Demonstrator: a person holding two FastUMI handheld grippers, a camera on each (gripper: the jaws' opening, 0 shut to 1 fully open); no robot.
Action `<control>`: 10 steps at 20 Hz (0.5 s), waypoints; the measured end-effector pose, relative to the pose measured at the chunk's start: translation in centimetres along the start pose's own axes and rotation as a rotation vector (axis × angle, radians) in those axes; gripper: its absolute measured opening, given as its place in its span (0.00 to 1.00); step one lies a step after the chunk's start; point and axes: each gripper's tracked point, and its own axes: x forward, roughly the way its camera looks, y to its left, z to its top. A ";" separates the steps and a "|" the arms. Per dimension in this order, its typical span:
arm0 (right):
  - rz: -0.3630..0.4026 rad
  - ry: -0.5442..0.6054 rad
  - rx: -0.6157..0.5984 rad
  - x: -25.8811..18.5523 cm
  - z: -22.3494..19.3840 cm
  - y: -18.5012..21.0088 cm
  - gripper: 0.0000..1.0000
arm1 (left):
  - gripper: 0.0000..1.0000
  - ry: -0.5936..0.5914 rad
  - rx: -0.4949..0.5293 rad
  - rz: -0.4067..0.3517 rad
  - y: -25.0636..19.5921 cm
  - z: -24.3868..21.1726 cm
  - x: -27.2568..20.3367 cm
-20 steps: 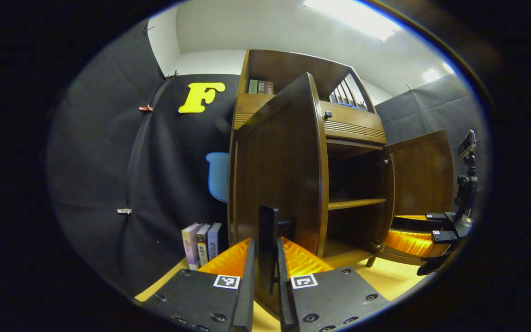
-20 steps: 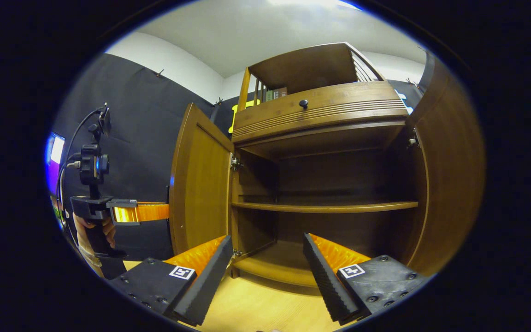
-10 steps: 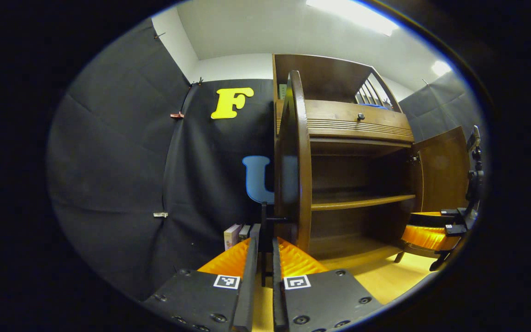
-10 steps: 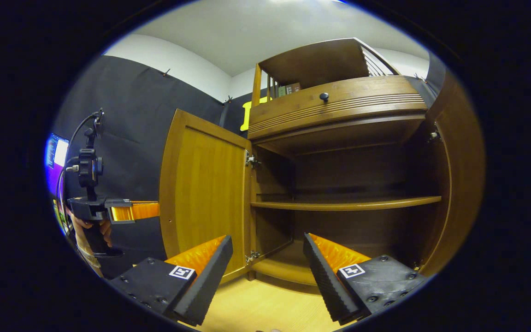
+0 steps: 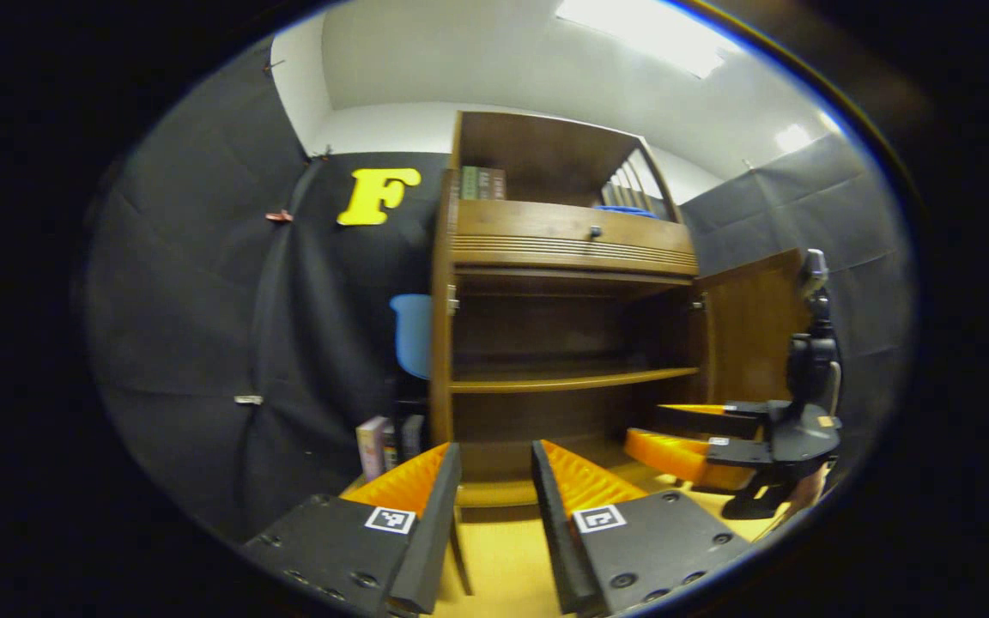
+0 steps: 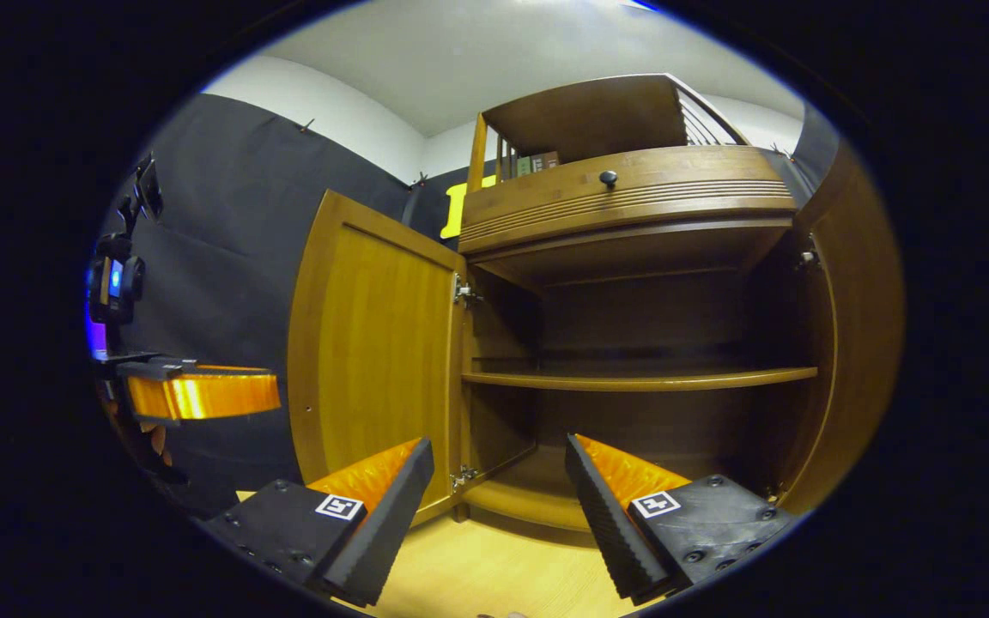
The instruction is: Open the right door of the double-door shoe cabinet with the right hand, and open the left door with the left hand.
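Observation:
The brown wooden shoe cabinet (image 5: 563, 249) stands with both doors swung out. In the right gripper view the left door (image 6: 374, 343) hangs wide open on its hinges, and the right door (image 6: 859, 326) stands open at the far right. The right door (image 5: 752, 330) is also in the left gripper view. My left gripper (image 5: 494, 455) is open and holds nothing, a little way in front of the cabinet's lower left. My right gripper (image 6: 496, 446) is open too, facing the bare lower compartment. Each gripper shows in the other's view: the left gripper (image 6: 203, 395) and the right gripper (image 5: 700, 433).
Inside, one shelf (image 6: 640, 378) spans the cabinet. Above it is a drawer with a dark knob (image 6: 608, 178), and a railed top holding books (image 5: 482, 182). More books (image 5: 379, 446) stand on the light wooden floor (image 6: 494, 575) left of the cabinet.
My left gripper was shut on the left door's dark handle and swung that door outward; now it has let go, opened and drawn back. My right gripper stayed open and nearly still.

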 end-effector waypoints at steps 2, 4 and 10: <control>-0.025 0.000 0.003 -0.6 0.2 -0.7 0.97 | 0.71 -0.007 0.005 -0.024 -1.6 0.3 1.0; -0.058 0.002 -0.010 -1.5 0.5 -2.0 0.97 | 0.84 -0.025 -0.003 -0.017 -1.9 0.3 2.4; -0.210 0.010 -0.065 -3.8 1.2 -6.8 0.97 | 0.93 -0.021 -0.035 0.025 -3.3 -0.6 6.6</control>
